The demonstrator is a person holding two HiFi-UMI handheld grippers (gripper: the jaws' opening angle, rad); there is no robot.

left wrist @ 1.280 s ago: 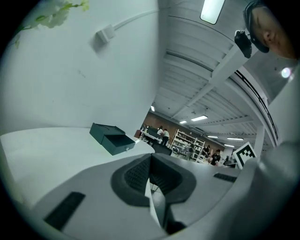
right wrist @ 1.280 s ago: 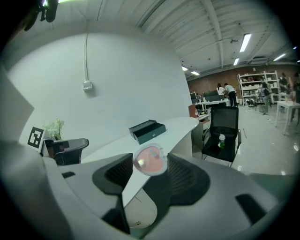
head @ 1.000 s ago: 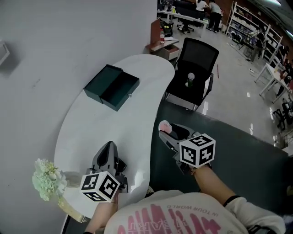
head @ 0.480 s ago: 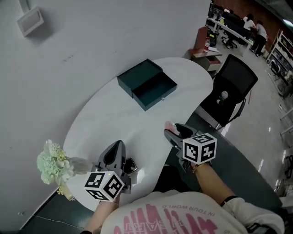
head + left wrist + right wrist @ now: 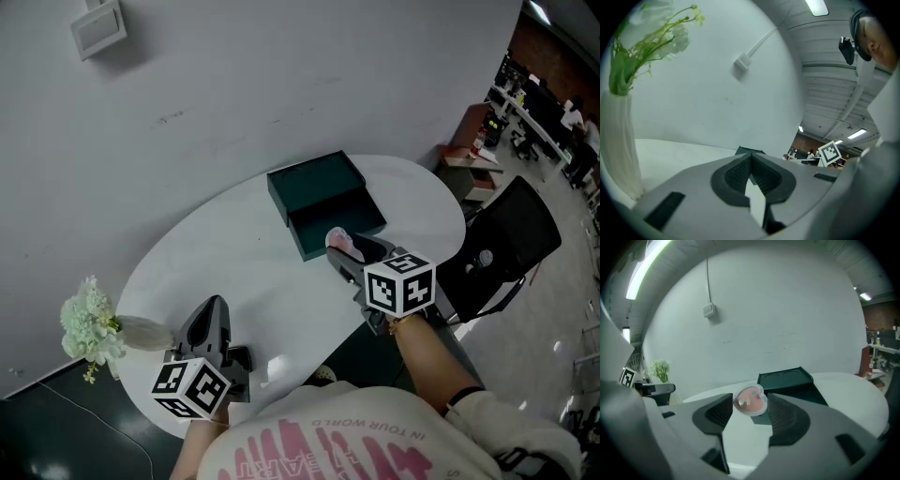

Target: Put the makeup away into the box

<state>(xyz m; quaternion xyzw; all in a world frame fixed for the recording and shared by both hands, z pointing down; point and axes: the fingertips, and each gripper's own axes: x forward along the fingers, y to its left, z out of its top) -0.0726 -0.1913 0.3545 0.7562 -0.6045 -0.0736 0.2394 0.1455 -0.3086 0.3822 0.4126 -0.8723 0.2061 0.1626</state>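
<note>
- Where the near edge of the white table (image 5: 234, 262) curved below me, my left gripper (image 5: 212, 307) hung over it with its jaws brought together and nothing between them.
- Just left of that gripper, at the table's left end, a pale vase (image 5: 141, 331) stood with whitish-green flowers (image 5: 86, 328). In the left gripper view the vase (image 5: 618, 140) rose close by at the left edge and its flowers (image 5: 647, 42) leaned across the top.
- Further in, toward the right side of the table, my right gripper (image 5: 345, 251) pointed at the box with its jaws closed on the makeup compact (image 5: 337, 239).
- The right gripper view showed the makeup compact (image 5: 750, 401) as a pink heart-shaped case with a clear rim, pinched at the very tips of the dark ribbed pads (image 5: 721, 412).
- Beyond the tips lay the dark green box (image 5: 314, 185), opened into two halves near the far edge of the table. From my head, the compact showed against the near rim of the open half; I could not tell whether it touched it.
- In the right gripper view the far half of the box (image 5: 785, 377) showed two round hollows.
- Behind the table stood a plain grey wall (image 5: 281, 84) with a small switch box (image 5: 98, 26) on it.
- Off the table's right end stood a black chair (image 5: 511, 234).
</note>
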